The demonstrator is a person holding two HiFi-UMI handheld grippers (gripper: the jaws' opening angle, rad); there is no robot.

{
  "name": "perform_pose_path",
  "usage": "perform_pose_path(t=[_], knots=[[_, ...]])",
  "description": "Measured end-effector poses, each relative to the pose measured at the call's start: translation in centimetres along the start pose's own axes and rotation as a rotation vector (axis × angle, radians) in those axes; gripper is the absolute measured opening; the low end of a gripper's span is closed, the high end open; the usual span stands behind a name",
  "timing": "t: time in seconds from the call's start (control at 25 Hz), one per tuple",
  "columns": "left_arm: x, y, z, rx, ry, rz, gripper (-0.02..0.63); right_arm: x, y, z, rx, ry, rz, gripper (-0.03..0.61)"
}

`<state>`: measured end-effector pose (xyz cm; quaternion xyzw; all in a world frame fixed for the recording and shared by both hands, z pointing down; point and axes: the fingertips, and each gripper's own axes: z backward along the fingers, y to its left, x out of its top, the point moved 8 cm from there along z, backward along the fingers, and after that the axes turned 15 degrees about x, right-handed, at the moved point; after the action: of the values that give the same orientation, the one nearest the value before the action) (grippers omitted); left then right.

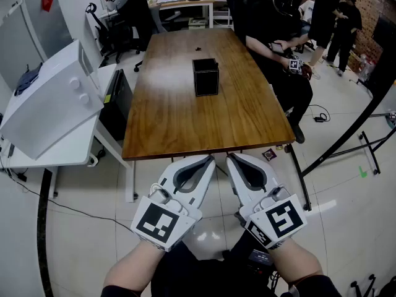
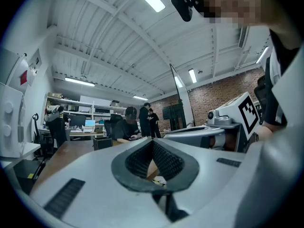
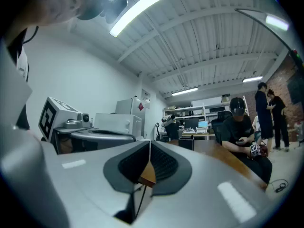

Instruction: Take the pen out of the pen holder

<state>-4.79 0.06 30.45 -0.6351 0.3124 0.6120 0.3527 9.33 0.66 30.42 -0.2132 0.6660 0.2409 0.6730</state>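
Observation:
A black cube-shaped pen holder (image 1: 205,77) stands in the middle of the wooden table (image 1: 179,129). No pen shows in it from here. Both grippers are held side by side, level, just short of the table's near edge and well short of the holder. My left gripper (image 1: 210,160) is shut with nothing between its pads. My right gripper (image 1: 231,158) is shut too and empty. In the left gripper view the holder (image 2: 102,143) sits far off beyond the closed left gripper (image 2: 152,142). In the right gripper view the holder (image 3: 186,143) shows small past the closed right gripper (image 3: 150,144).
A white microwave (image 1: 52,98) rests on a white side table (image 1: 68,153) left of the wooden table. A seated person (image 1: 278,48) is at the table's right side, and others stand at the back right. A black stand's legs (image 1: 346,141) cross the floor at right.

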Motion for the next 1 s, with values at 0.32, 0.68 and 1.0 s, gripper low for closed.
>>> perform_pose_path(t=[0.32, 0.68, 1.0], knots=[[0.0, 2.9, -5.1, 0.013, -0.007, -0.014, -0.008, -0.3, -5.6, -3.9, 0.006, -0.004, 0.000, 0.044], [-0.3, 5.2, -8.3, 0.048, -0.001, -0.002, -0.008, 0.0, -10.1, -6.5, 0.006, 0.001, 0.001, 0.069], [0.2, 6.9, -10.2, 0.068, -0.013, -0.013, -0.008, 0.5, -12.8, -8.7, 0.004, 0.007, 0.008, 0.082]])
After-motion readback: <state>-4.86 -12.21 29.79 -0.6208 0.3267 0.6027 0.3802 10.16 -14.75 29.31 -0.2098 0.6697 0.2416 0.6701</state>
